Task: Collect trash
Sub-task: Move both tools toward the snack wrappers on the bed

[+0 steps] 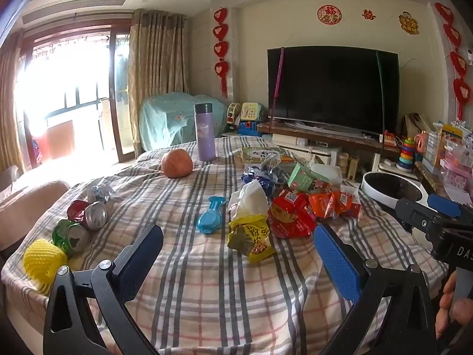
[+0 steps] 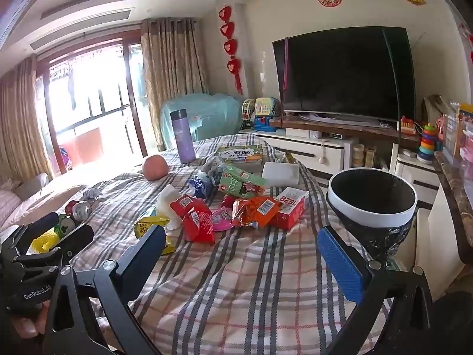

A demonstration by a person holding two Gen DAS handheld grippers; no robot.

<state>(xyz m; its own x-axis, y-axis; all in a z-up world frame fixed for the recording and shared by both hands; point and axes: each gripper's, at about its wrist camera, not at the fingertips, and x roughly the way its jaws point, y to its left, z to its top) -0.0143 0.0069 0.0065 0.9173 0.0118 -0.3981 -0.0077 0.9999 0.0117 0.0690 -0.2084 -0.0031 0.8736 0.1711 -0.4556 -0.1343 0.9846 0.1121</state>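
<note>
Both grippers hung spread and empty. The yellow wrapper (image 1: 251, 238) lay on the cloth (image 1: 207, 290) just ahead of the left gripper (image 1: 238, 254), nearer it than the right gripper (image 2: 241, 256); bin (image 2: 372, 204) sat right.

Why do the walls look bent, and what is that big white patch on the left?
Left wrist view: the fisheye lens bows the TV and ceiling; daylight through the balcony door washes out to white. Right wrist view: same curving, milder glare at the door; the tabletop trash stays sharp.
</note>
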